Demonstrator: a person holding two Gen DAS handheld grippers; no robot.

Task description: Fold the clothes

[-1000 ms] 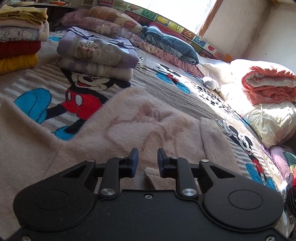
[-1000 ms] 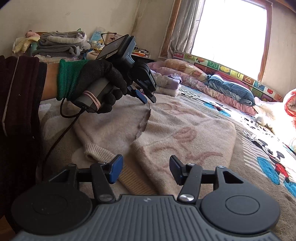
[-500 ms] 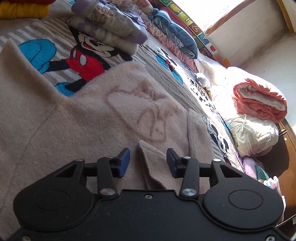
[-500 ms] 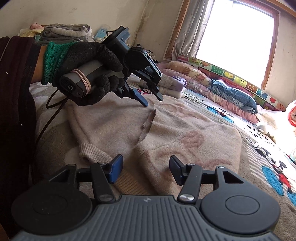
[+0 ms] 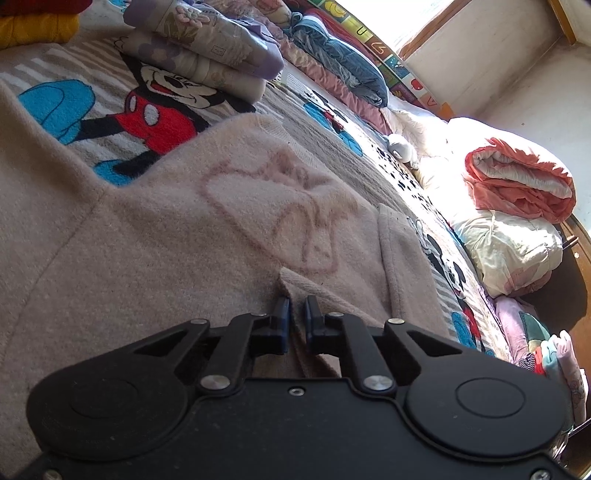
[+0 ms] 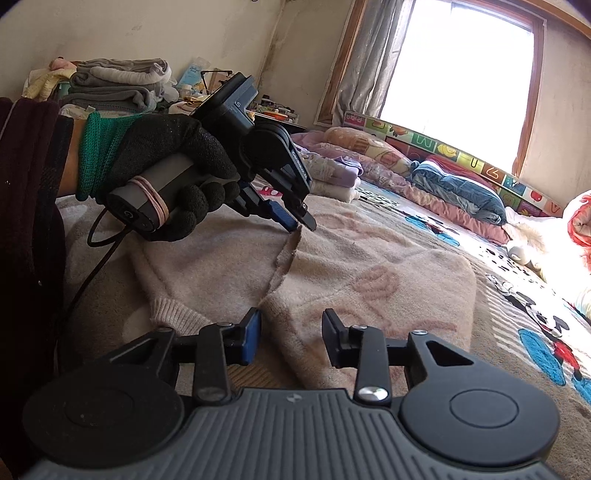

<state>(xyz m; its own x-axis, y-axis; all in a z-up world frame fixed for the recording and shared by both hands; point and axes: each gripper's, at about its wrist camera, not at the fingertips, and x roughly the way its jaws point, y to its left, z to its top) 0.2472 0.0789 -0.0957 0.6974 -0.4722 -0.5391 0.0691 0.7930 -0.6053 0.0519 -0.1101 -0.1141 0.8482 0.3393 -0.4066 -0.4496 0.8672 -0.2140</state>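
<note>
A pale pink-beige sweater (image 5: 184,221) with a faint pink print lies spread on the bed, one side folded over its middle. My left gripper (image 5: 297,312) is shut on the raised edge of that folded flap. The right wrist view shows the same pinch, with a black-gloved hand (image 6: 177,177) holding the left gripper (image 6: 301,224) and the cloth edge lifted a little. The sweater (image 6: 369,277) runs toward my right gripper (image 6: 291,330), whose jaws are closing. The near corner of the flap lies between its fingers, and the pads do not press on it.
The bed is covered by a Mickey Mouse blanket (image 5: 155,118). Folded lilac bedding (image 5: 199,55) and a yellow knit (image 5: 37,29) lie beyond the sweater. An orange and white quilt (image 5: 517,177) sits at the right. Pillows (image 6: 458,188) line the window wall; grey folded clothes (image 6: 118,81) are stacked behind the hand.
My left gripper tipped down, opened around the flap's edge, then shut on it. My right gripper's jaws have drawn closer together around the flap's corner.
</note>
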